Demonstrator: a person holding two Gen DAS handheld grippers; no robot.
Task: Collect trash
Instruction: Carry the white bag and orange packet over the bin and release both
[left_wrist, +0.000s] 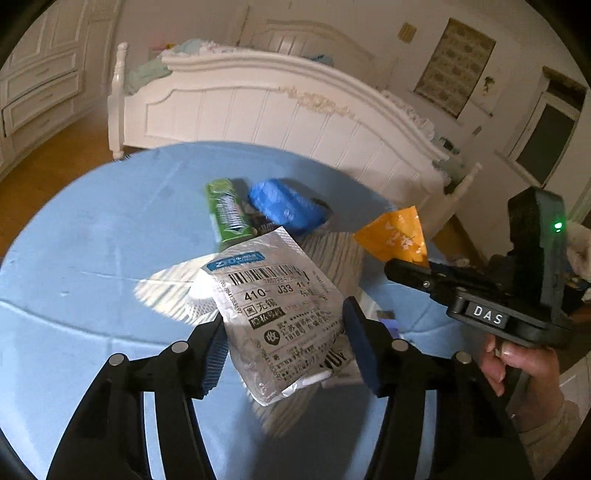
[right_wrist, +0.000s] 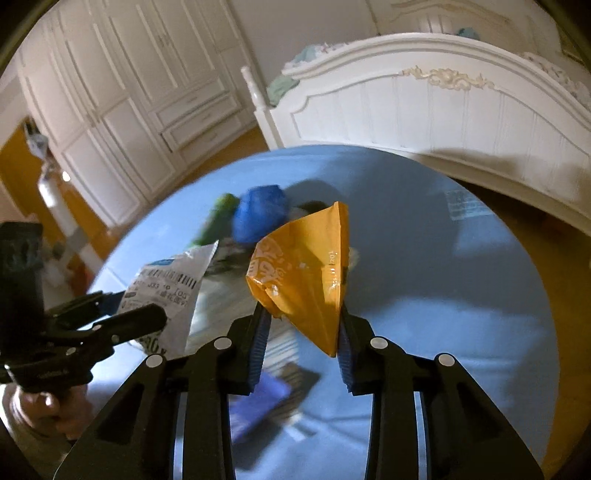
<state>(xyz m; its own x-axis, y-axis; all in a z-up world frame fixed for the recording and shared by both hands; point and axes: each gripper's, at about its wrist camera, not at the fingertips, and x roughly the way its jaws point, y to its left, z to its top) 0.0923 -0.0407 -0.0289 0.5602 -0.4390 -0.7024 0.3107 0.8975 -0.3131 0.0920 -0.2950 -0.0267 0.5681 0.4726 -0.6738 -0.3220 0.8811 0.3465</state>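
My left gripper is shut on a grey courier bag with a shipping label and holds it above the blue table. The bag also shows in the right wrist view. My right gripper is shut on a crumpled orange wrapper, lifted off the table. The wrapper shows in the left wrist view, with the right gripper beside it. A green wrapper and a blue crumpled bag lie on the table beyond.
A white round object lies under the courier bag. A dark blue-purple packet lies on the table below my right gripper. A white bed footboard stands behind the table, and white wardrobes to the left.
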